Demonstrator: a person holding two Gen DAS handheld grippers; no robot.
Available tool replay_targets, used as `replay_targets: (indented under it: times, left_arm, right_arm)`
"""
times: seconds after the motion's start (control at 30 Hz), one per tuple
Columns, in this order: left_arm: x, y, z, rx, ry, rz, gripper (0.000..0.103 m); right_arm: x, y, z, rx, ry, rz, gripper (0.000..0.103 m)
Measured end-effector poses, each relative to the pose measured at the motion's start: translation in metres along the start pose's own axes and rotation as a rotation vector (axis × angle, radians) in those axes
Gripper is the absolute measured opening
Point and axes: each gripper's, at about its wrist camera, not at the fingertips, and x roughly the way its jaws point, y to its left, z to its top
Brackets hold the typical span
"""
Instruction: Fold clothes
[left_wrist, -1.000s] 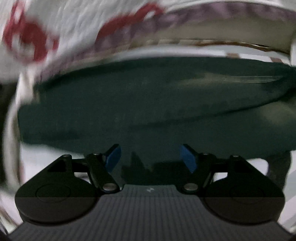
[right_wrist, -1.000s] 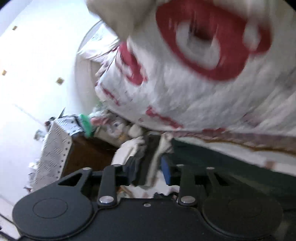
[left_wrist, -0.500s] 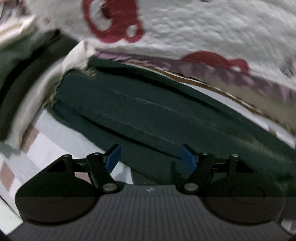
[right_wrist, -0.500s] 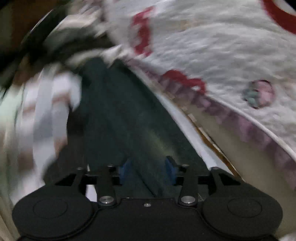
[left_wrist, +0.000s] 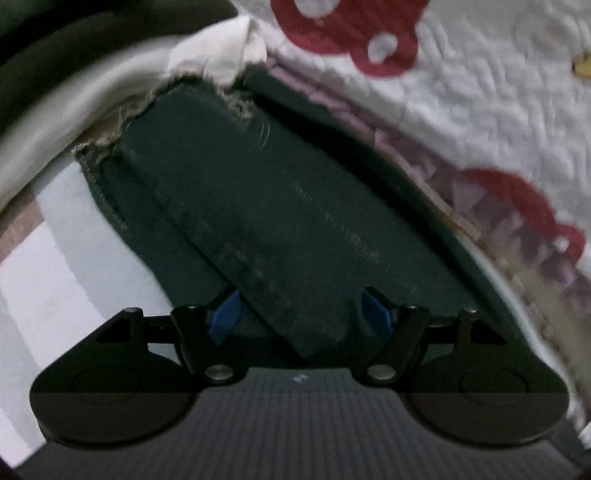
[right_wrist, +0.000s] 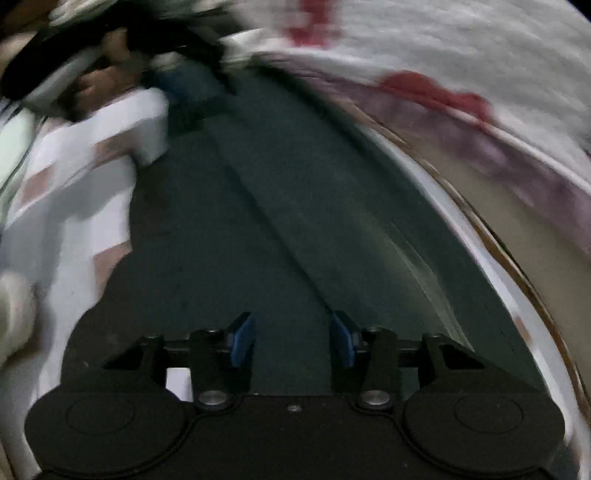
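Both sets of jaws stand apart over the dark green garment (left_wrist: 280, 206). Those of the left gripper (left_wrist: 299, 314) are wide, with a folded corner of the cloth lying between the blue pads and neither pad pressing on it. Those of the right gripper (right_wrist: 291, 341) are narrower and closing, with green cloth under the gap but nothing pinched yet.

The garment lies as a long folded strip on a bed, on a pale sheet with pinkish-brown checks (left_wrist: 48, 273). Along its far side runs the border of a white quilt with red motifs (left_wrist: 480, 92), close beside it. In the left view the frayed end of the strip points toward a cream fabric (left_wrist: 55, 122) bunched at the edge of the bed. The right view is blurred; a hand (right_wrist: 107, 74) seems to show at its top left, among other clothes.

My reading is that the garment is already folded lengthwise and the step in hand is gripping it for the next fold. That calls for each gripper to pinch all layers at its end, then carry one end over the other without letting the strip spread.
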Motion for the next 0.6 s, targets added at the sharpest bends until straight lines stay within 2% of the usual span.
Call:
replay_targets:
  times: [0.03,0.1,0.13,0.17,0.2,0.23,0.33,0.43,0.5,0.53,0.6]
  left_arm:
    - [-0.002,-0.003,-0.002,0.023,-0.013,0.010,0.070]
    - [-0.008,-0.009,-0.005,0.057,-0.051,0.029,0.067]
    - [-0.011,-0.011,-0.006,0.074,-0.070,0.039,0.052]
    - [-0.011,-0.015,-0.006,0.105,-0.071,0.065,0.031]
    - [-0.011,-0.017,-0.005,0.132,-0.068,0.090,0.028]
    - [-0.011,-0.017,-0.005,0.135,-0.072,0.094,0.028]
    - [-0.013,-0.010,-0.004,0.083,-0.084,0.080,0.028]
    - [-0.012,0.002,0.000,-0.014,-0.100,0.055,0.033]
    - [-0.008,0.010,0.003,-0.066,-0.097,0.021,0.038]
    - [-0.004,0.011,0.004,-0.069,-0.075,0.001,0.045]
    - [0.004,0.003,0.004,0.023,-0.035,0.027,0.046]
  right_arm:
    - [0.004,-0.002,0.004,0.004,-0.004,-0.056,0.052]
    - [0.007,-0.009,-0.001,0.022,-0.012,-0.076,0.052]
    - [0.006,-0.010,-0.006,0.023,-0.016,-0.081,0.051]
    - [0.003,-0.011,-0.012,0.016,-0.019,-0.101,0.049]
    - [0.001,-0.012,-0.016,0.003,-0.017,-0.133,0.035]
    - [0.000,-0.014,-0.019,-0.013,-0.009,-0.168,0.010]
    - [-0.009,-0.028,-0.028,0.040,-0.062,-0.177,0.005]
    - [-0.021,-0.039,-0.026,0.110,-0.168,-0.242,0.006]
    - [-0.025,-0.045,-0.021,0.154,-0.197,-0.245,0.006]
    - [-0.024,-0.049,-0.020,0.172,-0.203,-0.238,0.006]
    - [-0.014,-0.059,-0.023,0.220,-0.197,-0.202,0.006]
